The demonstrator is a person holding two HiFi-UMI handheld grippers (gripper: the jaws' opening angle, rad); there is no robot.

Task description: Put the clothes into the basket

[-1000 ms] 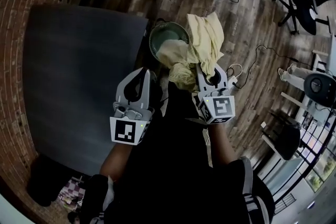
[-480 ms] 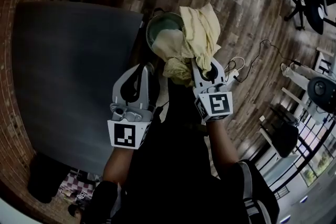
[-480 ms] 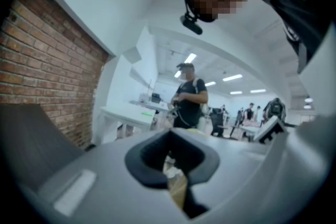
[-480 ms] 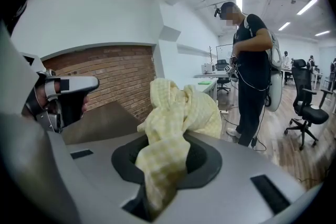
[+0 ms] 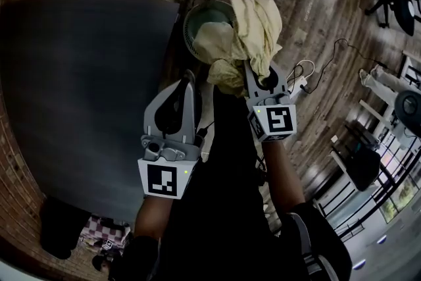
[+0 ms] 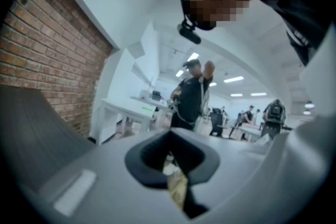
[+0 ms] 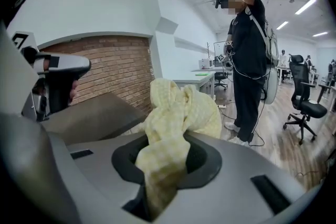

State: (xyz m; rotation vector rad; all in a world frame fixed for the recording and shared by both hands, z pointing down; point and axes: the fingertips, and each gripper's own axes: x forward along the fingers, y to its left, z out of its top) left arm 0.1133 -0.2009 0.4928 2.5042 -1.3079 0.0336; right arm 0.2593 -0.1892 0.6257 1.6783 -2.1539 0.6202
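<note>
Meanwhile, the right gripper point(image 5: 252, 72) clamped a bunched yellow cloth point(image 5: 255, 23) overlapping the round basket point(image 5: 195, 10) at top centre, the left gripper point(image 5: 190, 80) pinched together lower left.

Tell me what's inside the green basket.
Yellow cloth, hanging from the right gripper, drapes over the green basket; a pale fold fills part of its opening. Only a strip of bare inner wall shows. The cloth hides the bottom, so anything else inside cannot be seen.
</note>
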